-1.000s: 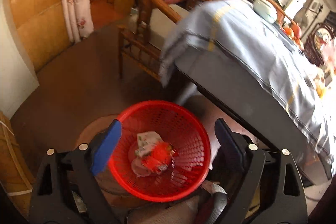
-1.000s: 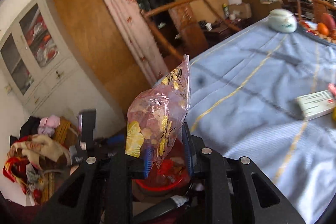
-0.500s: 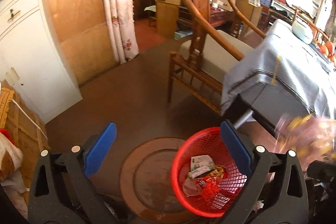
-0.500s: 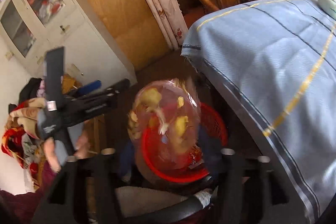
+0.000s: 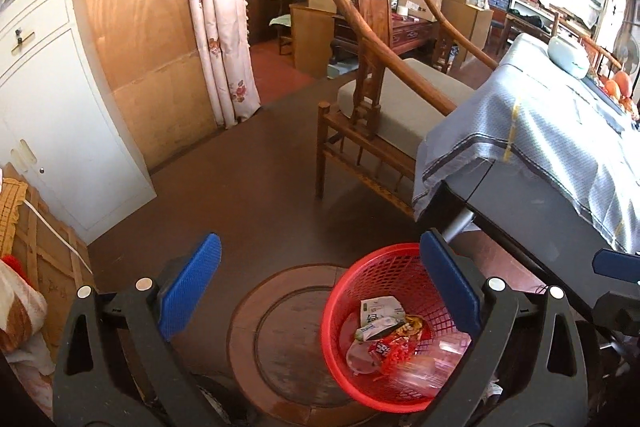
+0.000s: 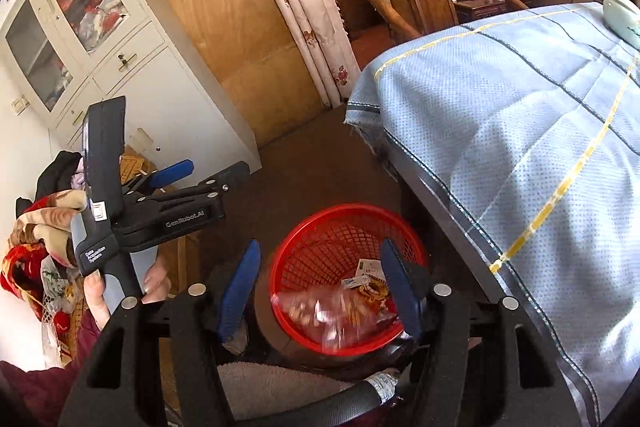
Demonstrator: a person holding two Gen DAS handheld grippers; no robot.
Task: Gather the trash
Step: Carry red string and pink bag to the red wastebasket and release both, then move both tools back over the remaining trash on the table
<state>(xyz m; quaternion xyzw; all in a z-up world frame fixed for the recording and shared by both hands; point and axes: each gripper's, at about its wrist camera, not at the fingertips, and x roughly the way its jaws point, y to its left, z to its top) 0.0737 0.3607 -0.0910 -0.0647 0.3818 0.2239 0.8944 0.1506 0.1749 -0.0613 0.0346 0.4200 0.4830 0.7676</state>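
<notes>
A red mesh basket (image 5: 352,275) stands on a round wooden stool beside the table; it also shows in the right wrist view (image 6: 320,227). It holds wrappers, a small carton (image 5: 378,309) and a clear plastic snack bag (image 6: 332,311), blurred in the right view and lying at the basket's near side (image 5: 424,367). My right gripper (image 6: 320,291) is open and empty just above the basket. My left gripper (image 5: 320,291) is open and empty, to the left of the basket, and shows in the right wrist view (image 6: 172,171).
A table with a blue-grey cloth (image 6: 520,115) stands to the right of the basket. A wooden armchair (image 5: 380,99) stands behind it. White cabinets (image 5: 48,115) and piled cloth (image 6: 36,227) are at the left. A white dish (image 5: 568,57) sits far on the table.
My right gripper opened and the clear snack bag dropped into the red basket. My left gripper drew back and to the left of the basket.
</notes>
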